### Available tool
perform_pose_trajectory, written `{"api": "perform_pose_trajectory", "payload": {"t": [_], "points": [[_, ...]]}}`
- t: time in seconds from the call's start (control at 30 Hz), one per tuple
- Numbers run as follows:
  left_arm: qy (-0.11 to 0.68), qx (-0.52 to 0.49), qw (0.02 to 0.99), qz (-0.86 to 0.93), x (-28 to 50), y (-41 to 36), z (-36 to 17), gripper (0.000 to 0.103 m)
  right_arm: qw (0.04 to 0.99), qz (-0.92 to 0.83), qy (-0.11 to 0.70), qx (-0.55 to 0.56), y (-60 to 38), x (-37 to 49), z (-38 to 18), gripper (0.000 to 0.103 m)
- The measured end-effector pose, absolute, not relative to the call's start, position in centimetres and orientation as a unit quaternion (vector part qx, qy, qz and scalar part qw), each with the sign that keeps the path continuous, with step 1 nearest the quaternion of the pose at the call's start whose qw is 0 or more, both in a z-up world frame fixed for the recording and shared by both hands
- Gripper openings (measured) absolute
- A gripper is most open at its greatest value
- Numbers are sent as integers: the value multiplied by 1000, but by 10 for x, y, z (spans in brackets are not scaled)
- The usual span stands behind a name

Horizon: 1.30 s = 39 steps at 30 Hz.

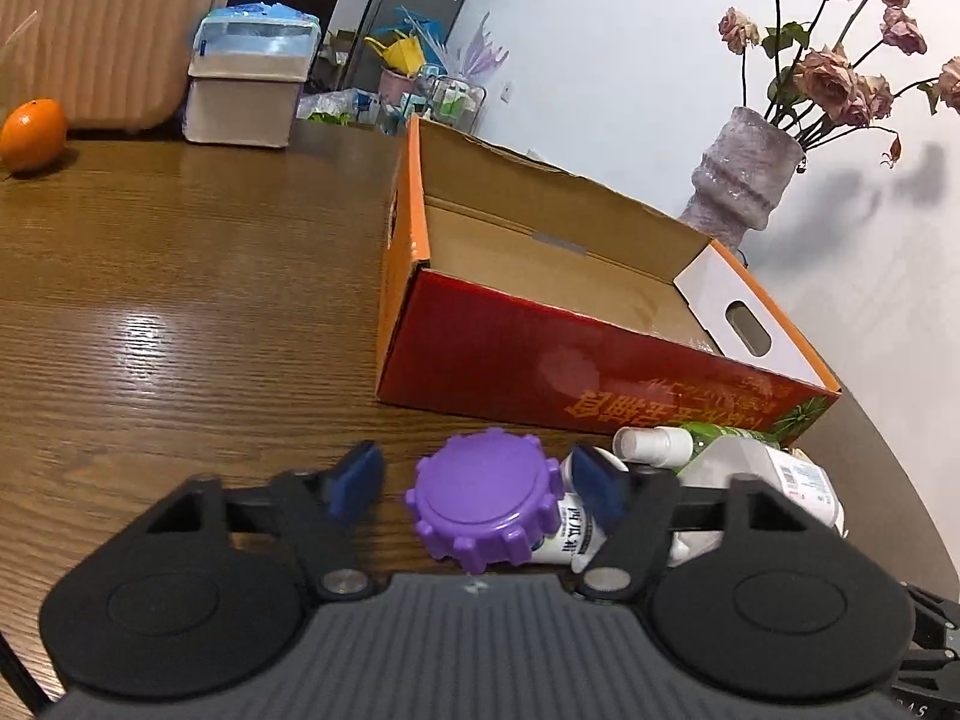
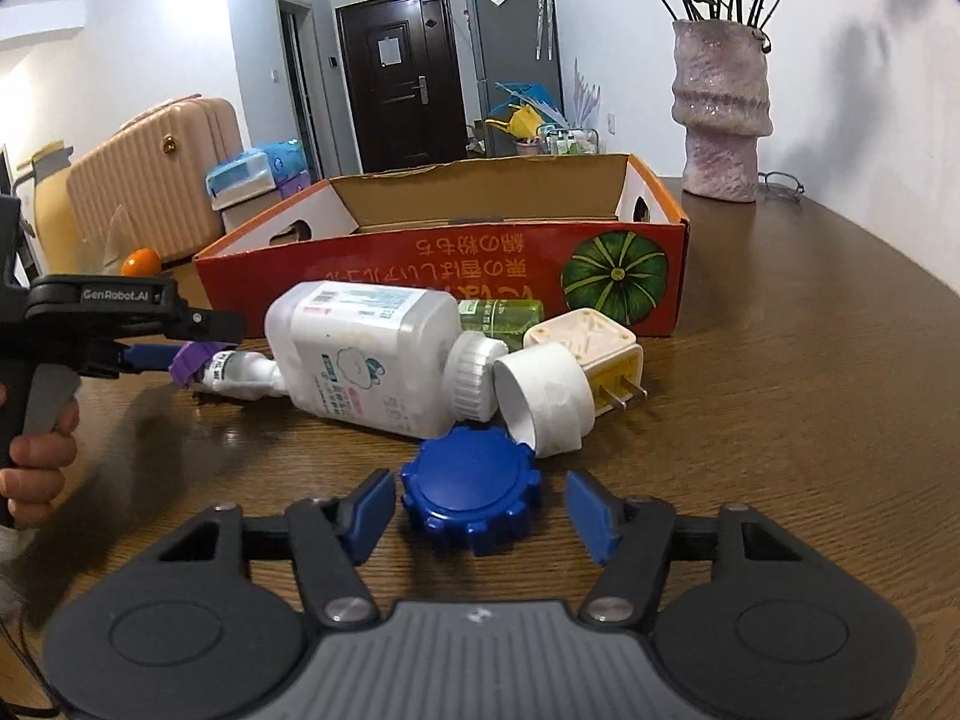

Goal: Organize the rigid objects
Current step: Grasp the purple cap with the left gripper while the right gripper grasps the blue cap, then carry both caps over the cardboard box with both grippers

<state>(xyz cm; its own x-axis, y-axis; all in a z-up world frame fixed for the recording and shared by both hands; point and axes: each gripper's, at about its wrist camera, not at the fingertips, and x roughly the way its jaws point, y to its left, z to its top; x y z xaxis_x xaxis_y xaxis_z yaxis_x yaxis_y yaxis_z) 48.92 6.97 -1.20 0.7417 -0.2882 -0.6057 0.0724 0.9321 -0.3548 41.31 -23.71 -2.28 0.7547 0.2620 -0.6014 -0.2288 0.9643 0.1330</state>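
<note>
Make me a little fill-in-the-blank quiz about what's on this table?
1. Between the left gripper's pads sits a ____ cap.
2. Between the right gripper's pads sits a ____ cap.
3. The open box has a green ____ printed on its side.
4. The vase holds dried ____.

Missing words: purple; blue; pumpkin; roses

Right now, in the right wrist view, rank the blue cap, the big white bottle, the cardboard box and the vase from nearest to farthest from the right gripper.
1. Blue cap, between the right gripper jaws.
2. White bottle, lying just behind the cap, to the left.
3. Cardboard box, open, behind the bottle.
4. Vase, far right, beyond the box.
</note>
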Motion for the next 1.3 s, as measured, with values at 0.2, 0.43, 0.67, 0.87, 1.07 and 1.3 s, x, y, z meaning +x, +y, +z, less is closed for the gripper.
{"api": "perform_pose_trajectory", "payload": {"t": [0.2, 0.43, 0.67, 0.87, 1.07, 1.3], "points": [[344, -182, 917, -91, 487, 76, -12, 56, 939, 125, 319, 25, -237, 411, -24, 51], [341, -165, 921, -95, 478, 72, -10, 55, 940, 118, 320, 25, -239, 411, -22, 52], [308, -160, 935, -66, 440, 77, 14, 55, 941, 121, 317, 6, -229, 417, -23, 51], [269, -160, 949, -46, 379, 80, 34, 55, 946, 117, 302, 17, -239, 393, -18, 51], [230, -149, 961, -46, 306, 69, 45, 55, 956, 131, 263, 28, -252, 330, 0, 51], [184, -110, 976, -49, 229, 44, 56, 55, 965, 155, 209, 28, -256, 252, 33, 51]]}}
